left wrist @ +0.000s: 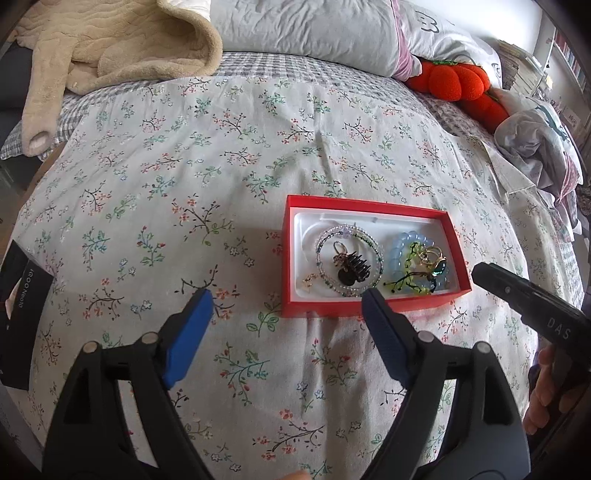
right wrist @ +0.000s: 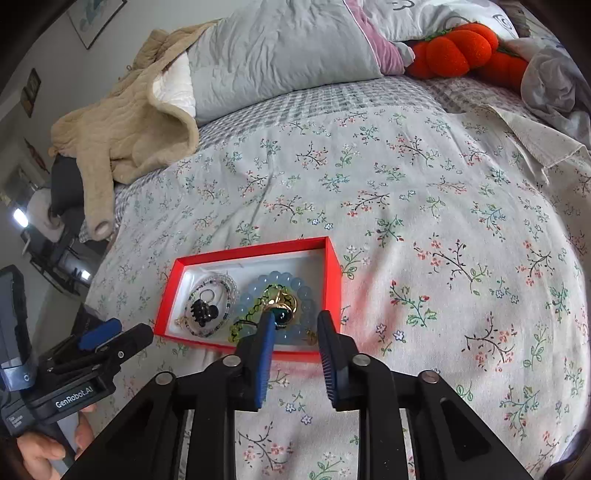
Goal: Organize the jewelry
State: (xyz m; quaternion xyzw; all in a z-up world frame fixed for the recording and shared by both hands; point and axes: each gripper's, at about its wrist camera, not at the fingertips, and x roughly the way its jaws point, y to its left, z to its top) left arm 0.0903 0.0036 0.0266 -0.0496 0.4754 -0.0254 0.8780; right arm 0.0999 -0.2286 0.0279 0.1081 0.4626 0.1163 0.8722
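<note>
While both grippers hung over the floral quilt (left wrist: 258, 129), nothing sat between either pair of jaws. Seen from the left wrist, a black box (left wrist: 18, 306) lay at nine o'clock at the quilt's edge, and a beige blanket (left wrist: 110, 44) was heaped at eleven. The left gripper (left wrist: 286, 299) stood with its blue pads wide apart over bare quilt, its right pad (left wrist: 384, 339) just short of the near wall of the red box (left wrist: 369, 205), which lay right of centre at about three o'clock. Inside the box a clear beaded bracelet (left wrist: 349, 262) circled a black claw clip (left wrist: 354, 267), and to its right a pale blue bead bracelet (left wrist: 406, 240) ringed gold rings (left wrist: 432, 254) with a green stone. Orange plush (left wrist: 454, 79) rested at one o'clock by the pillows (left wrist: 314, 33). From the right wrist, the right gripper (right wrist: 293, 321) had its jaws partly apart over the box's near right corner, empty.
</note>
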